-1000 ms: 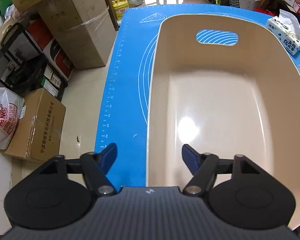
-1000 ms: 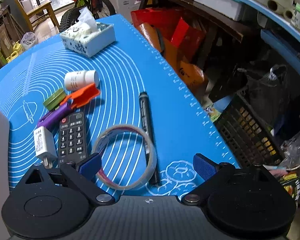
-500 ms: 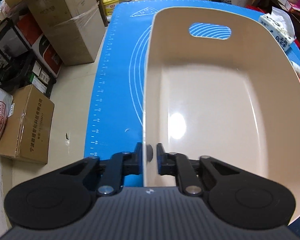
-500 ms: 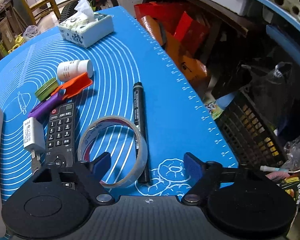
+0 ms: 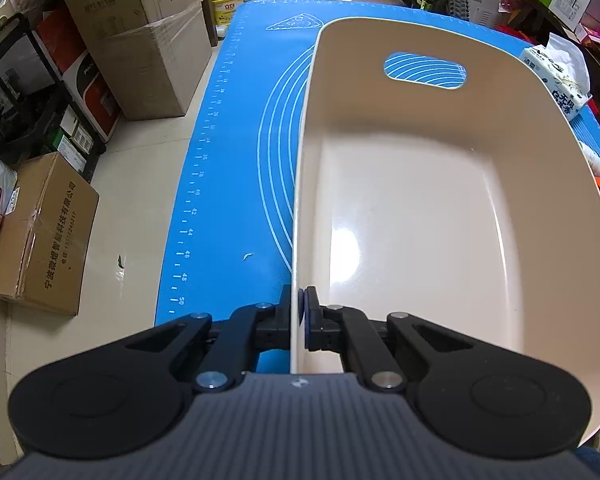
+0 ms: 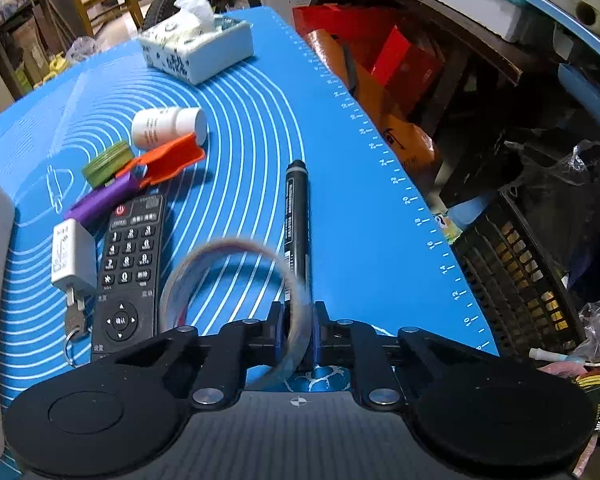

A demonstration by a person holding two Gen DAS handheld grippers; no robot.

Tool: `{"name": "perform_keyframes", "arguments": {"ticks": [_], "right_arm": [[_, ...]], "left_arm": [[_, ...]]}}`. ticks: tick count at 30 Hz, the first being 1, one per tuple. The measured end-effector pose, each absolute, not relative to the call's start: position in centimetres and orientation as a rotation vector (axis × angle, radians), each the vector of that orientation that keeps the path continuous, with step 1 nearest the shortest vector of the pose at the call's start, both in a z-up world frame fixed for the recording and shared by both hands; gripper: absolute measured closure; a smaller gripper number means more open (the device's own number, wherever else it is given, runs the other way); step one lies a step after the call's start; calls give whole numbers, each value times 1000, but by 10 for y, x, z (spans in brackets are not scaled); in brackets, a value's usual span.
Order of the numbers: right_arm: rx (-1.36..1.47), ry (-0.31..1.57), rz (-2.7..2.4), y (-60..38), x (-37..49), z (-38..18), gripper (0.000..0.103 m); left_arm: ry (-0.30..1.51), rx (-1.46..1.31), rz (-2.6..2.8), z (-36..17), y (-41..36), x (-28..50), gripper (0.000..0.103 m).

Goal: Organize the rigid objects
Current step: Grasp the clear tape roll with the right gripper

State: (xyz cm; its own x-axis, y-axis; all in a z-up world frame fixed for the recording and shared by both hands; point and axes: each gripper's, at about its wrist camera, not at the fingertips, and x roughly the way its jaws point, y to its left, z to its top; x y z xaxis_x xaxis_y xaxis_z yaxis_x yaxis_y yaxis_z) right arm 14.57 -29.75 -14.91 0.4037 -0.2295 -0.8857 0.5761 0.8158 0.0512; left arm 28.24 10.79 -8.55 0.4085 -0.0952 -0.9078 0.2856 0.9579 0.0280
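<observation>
Bin, beige, one handle slot in the far wall: stands on the blue mat of my worktop, nothing inside it as far as I can see. My left tongs are clenched on its near-left wall, one pad outside, one inside.

Tape ring, clear: at the near edge of the mat, its near arc between the pads of my right tongs, which are closing on it; the pads look to be pressing the band already.

Still loose on the mat, none yet binned:
- black marker, just right of the ring
- remote control, left of the ring
- white charger plug with keys below it
- purple bar, orange clip, green tin lid, white bottle on its side
- tissue box, far end; whether it belongs in the bin I cannot say.

Progress, my estimate: barely begun, first item only now being grasped.

View notes: the left wrist view alone shows the bin's bare interior and the cardboard boxes on the floor; the right wrist view alone shows the full spread of items, with only a sliver of bin wall at its left edge.
</observation>
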Motion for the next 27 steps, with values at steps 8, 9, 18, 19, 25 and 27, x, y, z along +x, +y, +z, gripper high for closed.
{"name": "perform_keyframes", "arguments": {"ticks": [8,9,18,19,25,27], "right_arm": [[382,995,-512,-295,142,-134,79],[384,985,-510,-295,142,-132,79],[392,913,-508,-291,140,-112,79],[400,905,-508,-291,140,-110,79],[390,859,-498,-288,141,-96,79],[410,851,-490,-287,142,-92,79]], "left_arm": [[1126,203,-243,-85,107,281,98],[1126,207,-244,-85,107,281,98],[1126,204,-241,-85,106,281,98],[1126,205,-242,-85,106,281,98],[1126,202,-241,-85,106,281,98],[1127,203,-240,-85,107,281,97]]}}
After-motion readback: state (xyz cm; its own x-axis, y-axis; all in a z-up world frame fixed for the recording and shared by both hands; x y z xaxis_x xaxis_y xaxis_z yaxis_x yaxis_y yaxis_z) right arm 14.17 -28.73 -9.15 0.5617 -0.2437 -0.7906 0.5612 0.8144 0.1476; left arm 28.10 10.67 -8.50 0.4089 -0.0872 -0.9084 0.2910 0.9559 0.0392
